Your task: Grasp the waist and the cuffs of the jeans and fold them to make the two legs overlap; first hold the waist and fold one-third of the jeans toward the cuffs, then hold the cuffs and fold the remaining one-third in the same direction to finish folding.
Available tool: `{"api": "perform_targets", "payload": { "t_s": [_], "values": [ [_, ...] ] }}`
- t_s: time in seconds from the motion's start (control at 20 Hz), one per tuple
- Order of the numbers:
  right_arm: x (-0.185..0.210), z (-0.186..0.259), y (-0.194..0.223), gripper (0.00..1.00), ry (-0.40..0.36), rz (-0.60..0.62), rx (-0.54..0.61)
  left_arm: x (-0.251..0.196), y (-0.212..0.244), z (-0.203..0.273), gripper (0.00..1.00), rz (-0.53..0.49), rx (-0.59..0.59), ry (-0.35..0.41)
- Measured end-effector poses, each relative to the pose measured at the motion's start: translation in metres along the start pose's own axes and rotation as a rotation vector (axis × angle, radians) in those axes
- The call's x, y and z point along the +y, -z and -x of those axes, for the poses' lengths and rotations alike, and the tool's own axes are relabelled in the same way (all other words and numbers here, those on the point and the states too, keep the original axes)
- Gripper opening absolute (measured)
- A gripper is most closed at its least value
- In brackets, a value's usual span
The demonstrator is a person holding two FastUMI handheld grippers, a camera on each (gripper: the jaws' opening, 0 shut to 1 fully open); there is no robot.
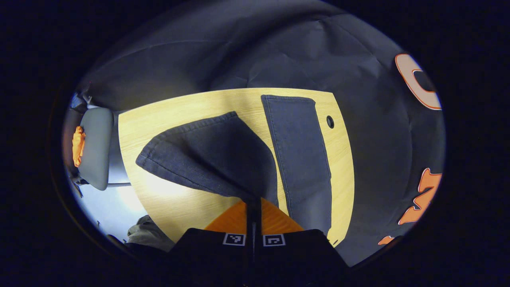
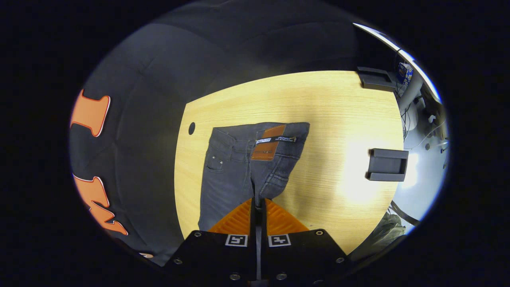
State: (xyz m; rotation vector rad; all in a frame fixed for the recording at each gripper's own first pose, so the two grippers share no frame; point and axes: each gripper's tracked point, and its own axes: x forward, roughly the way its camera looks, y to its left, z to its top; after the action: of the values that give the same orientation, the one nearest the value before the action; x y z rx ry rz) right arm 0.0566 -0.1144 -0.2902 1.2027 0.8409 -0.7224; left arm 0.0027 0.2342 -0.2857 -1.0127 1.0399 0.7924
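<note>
Dark grey jeans lie on a light wooden table [image 1: 179,115]. In the left gripper view, one leg [image 1: 301,151] lies flat along the table, and the other leg [image 1: 211,159] is lifted, its cuff hanging toward the left. My left gripper [image 1: 253,201] is shut on that lifted leg. In the right gripper view, the waist [image 2: 259,139] with its leather patch faces away, one side flat, the other side [image 2: 275,171] raised. My right gripper [image 2: 258,201] is shut on the raised waist side.
A round cable hole [image 1: 330,121] sits in the table near the flat leg. Two dark holders [image 2: 387,164] rest at the table's right edge in the right gripper view. A grey chair [image 1: 95,147] stands past the table's left end.
</note>
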Motion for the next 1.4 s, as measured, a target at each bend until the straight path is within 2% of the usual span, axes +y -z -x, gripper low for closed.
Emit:
{"api": "perform_targets", "payload": {
  "t_s": [0.1,0.35,0.5,0.6,0.7,0.9,0.95,1.0,1.05,1.15,1.2,1.4],
  "values": [
    [0.015,-0.001,0.002,0.05,0.009,0.026,0.009,-0.020,-0.006,-0.003,0.01,-0.008,0.006,0.007],
    [0.068,-0.020,0.002,0.05,0.013,-0.001,0.018,-0.077,-0.024,-0.024,0.01,-0.076,0.017,-0.014],
    [0.104,-0.041,0.004,0.05,0.014,-0.005,0.042,-0.092,-0.034,-0.043,0.01,-0.086,0.015,-0.109],
    [0.125,-0.056,0.002,0.05,0.020,-0.017,0.049,-0.098,-0.042,-0.059,0.01,-0.057,0.020,-0.190],
    [0.143,-0.073,-0.003,0.05,0.034,-0.012,0.055,-0.114,-0.046,-0.067,0.01,-0.022,0.027,-0.227],
    [0.167,-0.109,-0.008,0.05,0.051,-0.033,0.073,-0.166,-0.064,-0.092,0.01,-0.015,0.010,-0.200],
    [0.175,-0.115,-0.008,0.05,0.037,-0.021,0.082,-0.174,-0.067,-0.098,0.09,-0.022,0.001,-0.191],
    [0.188,-0.121,-0.009,0.01,-0.003,-0.008,0.090,-0.185,-0.070,-0.099,0.24,-0.040,-0.005,-0.167],
    [0.204,-0.118,-0.007,0.26,-0.063,0.006,0.111,-0.188,-0.073,-0.090,0.49,-0.061,-0.023,-0.172],
    [0.219,-0.107,-0.006,0.74,-0.116,0.067,0.117,-0.194,-0.077,-0.085,0.97,-0.069,-0.055,-0.135],
    [0.222,-0.105,-0.008,0.99,-0.137,0.103,0.111,-0.201,-0.076,-0.081,0.98,-0.073,-0.052,-0.066],
    [0.214,-0.085,-0.019,0.98,-0.212,0.227,0.106,-0.236,-0.064,-0.046,0.98,-0.080,-0.078,0.271]
  ]
}}
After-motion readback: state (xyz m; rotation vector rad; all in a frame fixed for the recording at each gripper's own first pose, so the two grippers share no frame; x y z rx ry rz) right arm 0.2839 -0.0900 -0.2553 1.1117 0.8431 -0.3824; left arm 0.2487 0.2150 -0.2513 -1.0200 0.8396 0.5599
